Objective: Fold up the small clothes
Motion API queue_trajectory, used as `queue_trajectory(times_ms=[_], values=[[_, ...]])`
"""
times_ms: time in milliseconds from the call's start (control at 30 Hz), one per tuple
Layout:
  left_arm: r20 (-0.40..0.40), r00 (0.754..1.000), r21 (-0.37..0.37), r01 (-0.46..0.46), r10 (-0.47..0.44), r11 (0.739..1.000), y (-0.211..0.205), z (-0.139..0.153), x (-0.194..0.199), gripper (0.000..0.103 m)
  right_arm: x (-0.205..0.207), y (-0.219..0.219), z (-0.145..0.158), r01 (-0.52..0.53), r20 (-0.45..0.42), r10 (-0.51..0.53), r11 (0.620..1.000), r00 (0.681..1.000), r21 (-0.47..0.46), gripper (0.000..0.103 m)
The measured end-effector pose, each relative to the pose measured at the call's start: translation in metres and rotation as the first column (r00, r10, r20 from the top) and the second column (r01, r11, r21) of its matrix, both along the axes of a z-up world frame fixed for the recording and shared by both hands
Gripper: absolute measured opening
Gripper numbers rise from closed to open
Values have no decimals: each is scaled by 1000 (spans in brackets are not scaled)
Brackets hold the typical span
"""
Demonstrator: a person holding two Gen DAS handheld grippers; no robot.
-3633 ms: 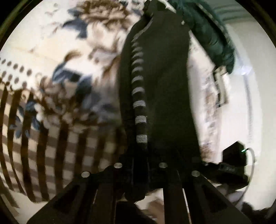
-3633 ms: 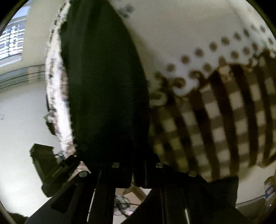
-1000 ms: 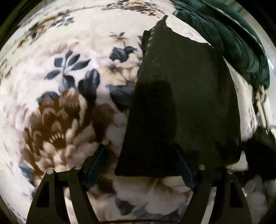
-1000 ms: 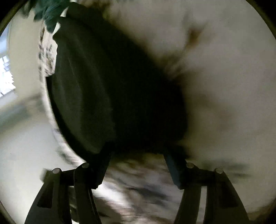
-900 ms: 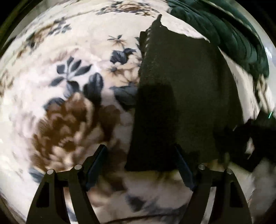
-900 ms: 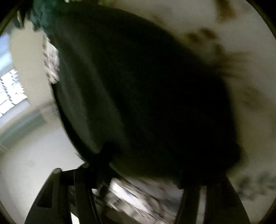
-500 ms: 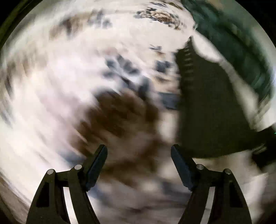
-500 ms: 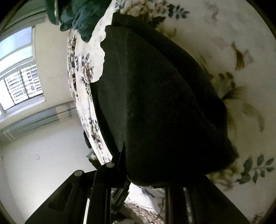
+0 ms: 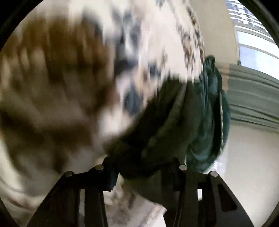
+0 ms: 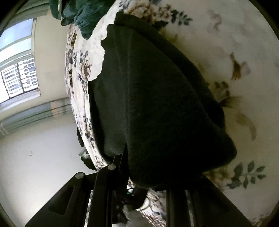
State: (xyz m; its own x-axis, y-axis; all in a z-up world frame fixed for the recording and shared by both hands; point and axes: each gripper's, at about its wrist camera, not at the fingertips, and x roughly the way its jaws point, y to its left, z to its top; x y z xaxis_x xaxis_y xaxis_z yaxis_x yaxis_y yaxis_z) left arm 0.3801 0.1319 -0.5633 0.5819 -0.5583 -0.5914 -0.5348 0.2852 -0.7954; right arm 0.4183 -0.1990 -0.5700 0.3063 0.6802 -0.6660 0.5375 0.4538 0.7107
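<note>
A folded black garment (image 10: 157, 108) lies on a floral bedspread (image 10: 235, 43). In the right wrist view my right gripper (image 10: 148, 176) grips the garment's near edge, its jaws closed onto the cloth. In the blurred left wrist view the black garment (image 9: 162, 125) lies at the centre right, and my left gripper (image 9: 144, 172) sits at its near edge with the jaws narrowed around the cloth.
A dark green garment (image 9: 209, 111) lies bunched beyond the black one, also at the top left of the right wrist view (image 10: 80, 14). The bed's edge (image 10: 76, 104) drops to a pale floor. A window (image 10: 17, 73) and wall stand beyond.
The left gripper was open over the bedspread; it has swung fast to the garment's edge and its jaws have narrowed. The right gripper has stayed closed on the garment.
</note>
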Motion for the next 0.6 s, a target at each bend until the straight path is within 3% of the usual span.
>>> queue_trajectory(times_ms=[33,133,200,233,300,400,467,500,600], values=[[17,999,51,-48,48,998,22,9,-1,37,-1,-1,0,7,-1,-7,1000,1000,4,18],[6,997,72,-82,82,994,49,20,-8,44,-1,-4,6,21,14,-21,1000,1000,-22,18],[-16,1000,106,20,-19,994,34,30,-16,75,-3,-7,4,32,14,-32,999,999,-3,18],[-22,998,102,59,-57,993,23,26,-17,75,-4,-7,4,33,11,-33,999,999,-2,18],[-56,990,-7,132,-132,991,-7,10,-24,75,-4,-6,2,26,11,-26,1000,1000,0,18],[-100,989,-105,102,-113,989,-36,-26,-26,75,-5,-6,-5,33,1,-33,999,999,14,19],[-117,988,-96,86,-98,992,-45,-38,-21,75,-7,-8,-15,26,-11,-26,1000,1000,10,19],[-103,992,-98,67,-77,993,-46,-42,-18,79,-8,-10,-23,0,-30,0,1000,1000,-10,22],[-73,996,-77,49,-55,996,-48,-35,-13,82,-17,-26,-42,-89,-116,75,988,990,-123,46]])
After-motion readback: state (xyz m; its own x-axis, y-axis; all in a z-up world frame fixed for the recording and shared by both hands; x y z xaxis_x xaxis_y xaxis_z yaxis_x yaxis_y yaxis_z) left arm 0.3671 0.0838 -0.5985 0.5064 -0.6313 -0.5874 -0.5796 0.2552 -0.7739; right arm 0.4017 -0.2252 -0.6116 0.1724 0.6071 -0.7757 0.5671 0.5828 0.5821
